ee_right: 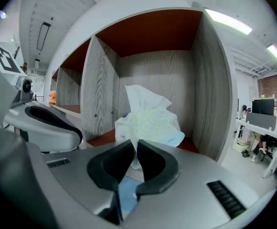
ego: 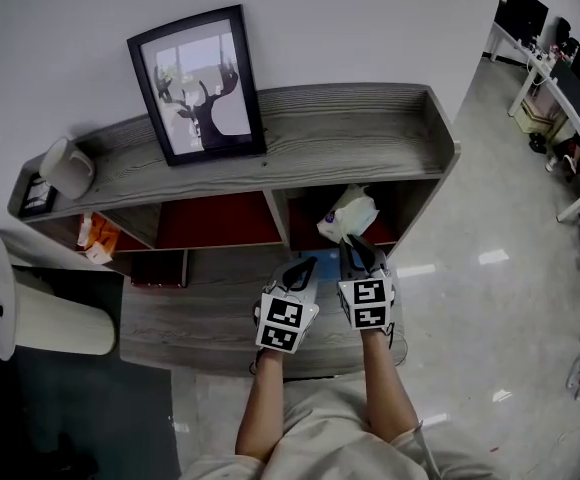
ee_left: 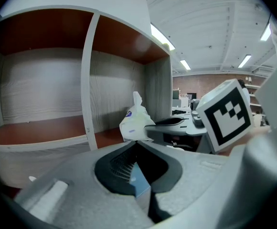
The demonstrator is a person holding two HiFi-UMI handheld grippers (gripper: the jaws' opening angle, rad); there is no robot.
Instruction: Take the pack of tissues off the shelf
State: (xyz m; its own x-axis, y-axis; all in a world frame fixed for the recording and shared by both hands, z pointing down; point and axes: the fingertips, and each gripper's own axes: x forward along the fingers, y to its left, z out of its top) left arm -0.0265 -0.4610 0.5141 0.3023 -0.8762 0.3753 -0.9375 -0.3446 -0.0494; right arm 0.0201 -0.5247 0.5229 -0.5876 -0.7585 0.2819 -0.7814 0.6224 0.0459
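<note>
Pinching, with the right gripper (ee_right: pixel 136 144), the lower front edge of the soft white plastic pack of tissues (ee_right: pixel 150 123), in the right-hand red-floored compartment (ee_right: pixel 196 144) of the grey wood-grain shelf (ego: pixel 350 128). Holding the left gripper (ee_left: pixel 137 144) shut and empty just beside it, outside the shelf's front.

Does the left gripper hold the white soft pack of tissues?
No, the left gripper has its jaws together on nothing, and the white soft pack of tissues lies beyond them.
</note>
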